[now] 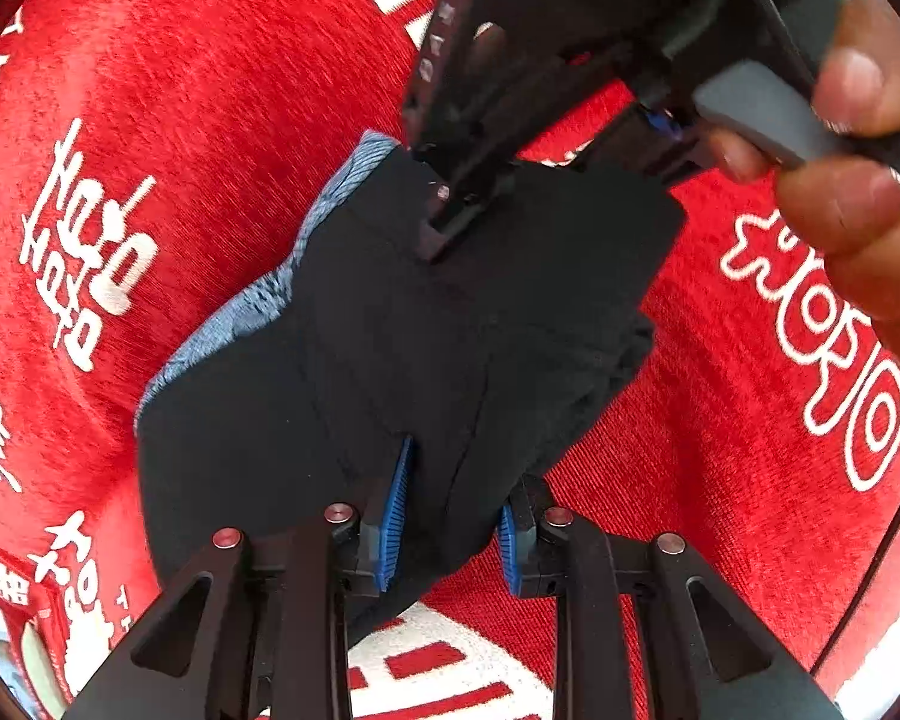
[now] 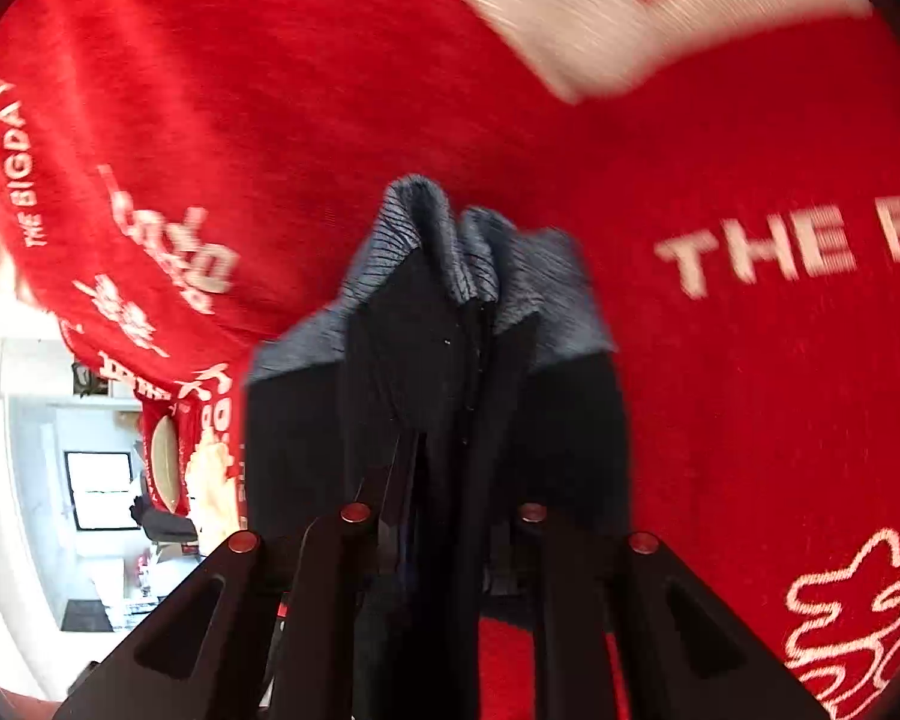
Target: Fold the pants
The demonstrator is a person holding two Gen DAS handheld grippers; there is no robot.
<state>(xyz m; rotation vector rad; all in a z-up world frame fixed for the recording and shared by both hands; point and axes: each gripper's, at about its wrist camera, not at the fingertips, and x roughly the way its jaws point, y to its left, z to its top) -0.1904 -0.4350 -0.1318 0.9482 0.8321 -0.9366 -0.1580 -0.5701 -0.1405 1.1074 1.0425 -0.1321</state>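
both grippers are carrying the dark pants above the red printed cloth. the left gripper is pinching one edge between nearly closed fingers, and the right gripper is clamping the other, near the grey waistband, just as tightly. the risk here is slip: thick layers are bunching in narrow grips, so one could be sliding free and spoiling the fold. the right-hand picture is blurring, too.
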